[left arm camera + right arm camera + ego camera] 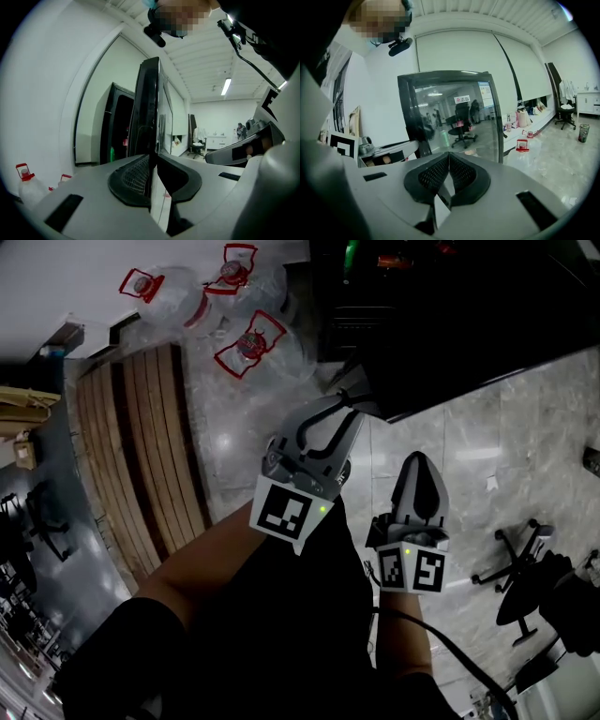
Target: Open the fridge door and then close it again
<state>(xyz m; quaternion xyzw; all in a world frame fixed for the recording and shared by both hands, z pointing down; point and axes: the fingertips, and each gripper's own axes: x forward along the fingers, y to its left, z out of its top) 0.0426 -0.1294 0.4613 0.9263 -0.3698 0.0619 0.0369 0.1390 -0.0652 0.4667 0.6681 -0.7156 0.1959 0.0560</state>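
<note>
Edgewise, fridge door, clamped in left claw

Left gripper clamps the fridge door; right gripper closed.

Office; swivel chairs; water jugs

Head-view tally

Three red-handled water jugs at eleven o'clock. Two grippers at centre: the left hand-held gripper and the right hand-held gripper. One fridge door. One slatted wooden platform at nine o'clock.
</note>
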